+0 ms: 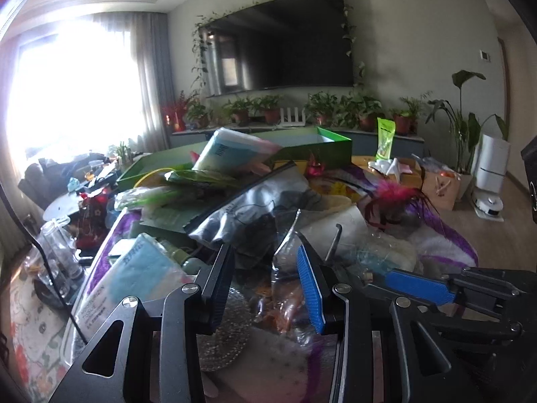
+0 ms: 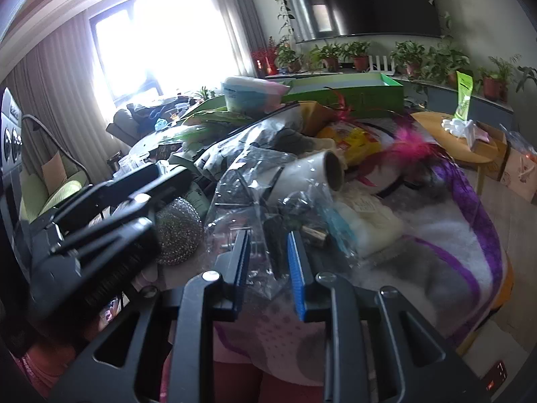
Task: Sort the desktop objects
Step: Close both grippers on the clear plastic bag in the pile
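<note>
I have both tools low over the heap of things to be sorted, which lies on a purple-and-white blanket and fills the middle of both views.

In the left wrist view, my left tool sits at lower centre with its jaws parted. A crumpled clear plastic bag lies in the gap, close to the blue pad, and the black pad stands clear of it, so I read this tool as open and holding nothing. A steel scourer shows just below the gap. At lower left of that view is a blue-and-white tissue pack; above the jaws is a grey zip pouch.

In the right wrist view, my right tool is at lower centre, jaws narrower. A corner of the same clear bag hangs between the pads, but I cannot tell whether they press on it. The left tool comes in from the left edge there, just beside the scourer.

Further up that view, a paper roll lies on its side at centre with its open core facing the camera. A pink feather is to its upper right. A green box sits at the back of the heap, near top centre.
</note>
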### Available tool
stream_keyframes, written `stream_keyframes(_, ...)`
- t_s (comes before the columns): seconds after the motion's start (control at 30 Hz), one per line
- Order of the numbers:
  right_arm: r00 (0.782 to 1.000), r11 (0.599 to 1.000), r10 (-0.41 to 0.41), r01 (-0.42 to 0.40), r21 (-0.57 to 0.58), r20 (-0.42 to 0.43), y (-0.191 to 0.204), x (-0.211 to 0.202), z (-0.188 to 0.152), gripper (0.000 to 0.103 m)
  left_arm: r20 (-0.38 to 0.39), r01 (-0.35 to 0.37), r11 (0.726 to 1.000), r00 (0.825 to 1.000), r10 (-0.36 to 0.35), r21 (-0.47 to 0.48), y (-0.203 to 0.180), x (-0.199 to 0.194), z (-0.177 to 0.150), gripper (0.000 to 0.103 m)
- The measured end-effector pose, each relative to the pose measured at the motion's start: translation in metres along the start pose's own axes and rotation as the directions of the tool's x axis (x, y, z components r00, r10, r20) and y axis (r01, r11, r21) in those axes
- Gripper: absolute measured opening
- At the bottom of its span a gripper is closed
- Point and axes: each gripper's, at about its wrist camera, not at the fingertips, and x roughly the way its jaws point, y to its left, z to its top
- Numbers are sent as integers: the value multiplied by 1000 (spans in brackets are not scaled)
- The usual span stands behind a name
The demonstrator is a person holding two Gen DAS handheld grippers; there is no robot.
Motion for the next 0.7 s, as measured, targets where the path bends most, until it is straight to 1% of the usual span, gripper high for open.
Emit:
stream_keyframes(0.07,1000,1000,-9,9,-2,-1,0,4,1,25,-11,1,1000,1000,-1,2,0,4,0,40)
stream_keyframes(0.27,1000,1000,-3,3,10,-16,-6,11,3,25,-25,19,1000,1000,-19,16,-4,14,1,40)
stream_keyframes(0.4,999,999,32,-31,38,-30,-14,12,1,25,-30,56,998,998,-55,32,-6,18,1,40)
stream_keyframes(0.7,997,999,46,-44,31,-62,-13,22,-3,25,-82,58,998,995,-57,15,-1,34,-6,40)
